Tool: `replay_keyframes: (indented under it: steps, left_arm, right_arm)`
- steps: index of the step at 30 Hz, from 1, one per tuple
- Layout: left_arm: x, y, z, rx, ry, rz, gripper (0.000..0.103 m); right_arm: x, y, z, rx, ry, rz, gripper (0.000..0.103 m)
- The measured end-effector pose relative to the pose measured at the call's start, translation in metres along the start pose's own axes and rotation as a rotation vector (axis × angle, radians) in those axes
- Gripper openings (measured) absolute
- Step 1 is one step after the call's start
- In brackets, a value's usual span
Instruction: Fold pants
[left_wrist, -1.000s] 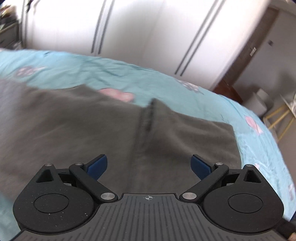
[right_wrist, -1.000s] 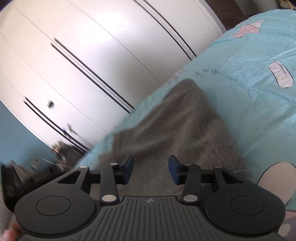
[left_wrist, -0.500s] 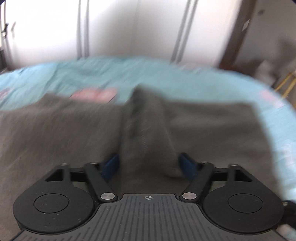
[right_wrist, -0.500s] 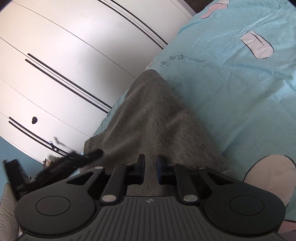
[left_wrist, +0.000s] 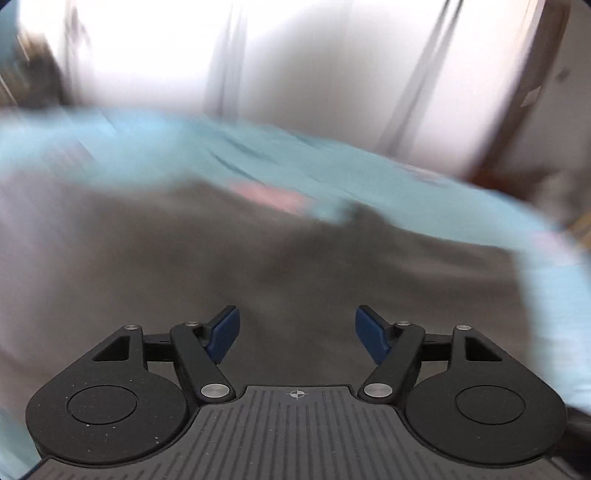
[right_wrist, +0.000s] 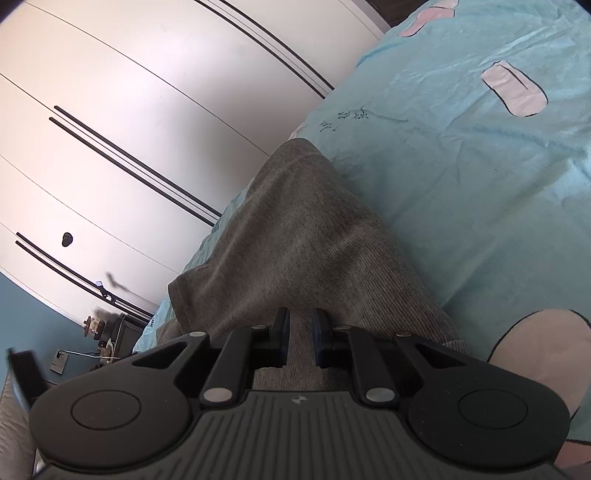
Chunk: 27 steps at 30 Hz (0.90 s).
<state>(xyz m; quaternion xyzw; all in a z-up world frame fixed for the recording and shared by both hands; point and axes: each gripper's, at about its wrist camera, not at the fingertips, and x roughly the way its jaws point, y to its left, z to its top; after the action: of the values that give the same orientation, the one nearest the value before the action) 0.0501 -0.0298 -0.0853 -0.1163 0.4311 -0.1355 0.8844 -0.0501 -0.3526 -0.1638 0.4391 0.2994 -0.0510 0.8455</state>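
Your grey pants (right_wrist: 295, 236) lie spread on the bed, over a light blue sheet (right_wrist: 480, 177) printed with pale pink shapes. In the right wrist view one long stretch of the fabric runs away from you toward the white wardrobe doors (right_wrist: 129, 110), its far end rounded at the bed's edge, with a hemmed edge showing on the left side.

Your right gripper (right_wrist: 298, 341) points down onto that fabric. Its jaws stand drawn in to a narrow slit, and a ridge of the grey cloth sits between the blue pads, so you have the pants pinched there.

Your left gripper (left_wrist: 297, 334) hangs over a broad grey expanse of the pants (left_wrist: 258, 266). That view is badly smeared by motion, so details of the cloth are hard to read. Its jaws have just been opening slightly and stand well apart, the two blue pads clear of each other with only flat fabric seen past the gap; nothing is pressed between them.

Beyond the pants in the left view the blue sheet (left_wrist: 406, 192) curves across, with the wardrobe (left_wrist: 295, 66) blurred behind it.
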Motion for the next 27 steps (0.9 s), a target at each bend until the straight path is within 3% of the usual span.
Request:
replay_keyframes:
  steps: [1, 3, 6, 7, 27]
  left_arm:
    - [-0.002, 0.0, -0.003, -0.018, 0.045, -0.047, 0.08]
    - [0.0, -0.007, -0.013, 0.022, 0.125, -0.03, 0.082]
    - [0.019, -0.013, -0.027, 0.148, 0.242, 0.123, 0.078]
    - [0.024, -0.012, -0.03, 0.144, 0.268, 0.16, 0.078]
    - [-0.018, 0.02, -0.034, 0.007, 0.219, 0.226, 0.075]
  right_arm:
    - [0.0, 0.0, 0.0, -0.002, 0.0, -0.001, 0.013]
    - [-0.001, -0.001, 0.0, -0.001, 0.0, 0.001, 0.013]
    - [-0.002, -0.001, -0.001, 0.001, -0.001, 0.006, 0.013]
    - [-0.002, -0.001, -0.001, -0.002, -0.002, 0.007, 0.013]
    - [-0.004, 0.01, -0.01, -0.148, -0.009, -0.041, 0.013]
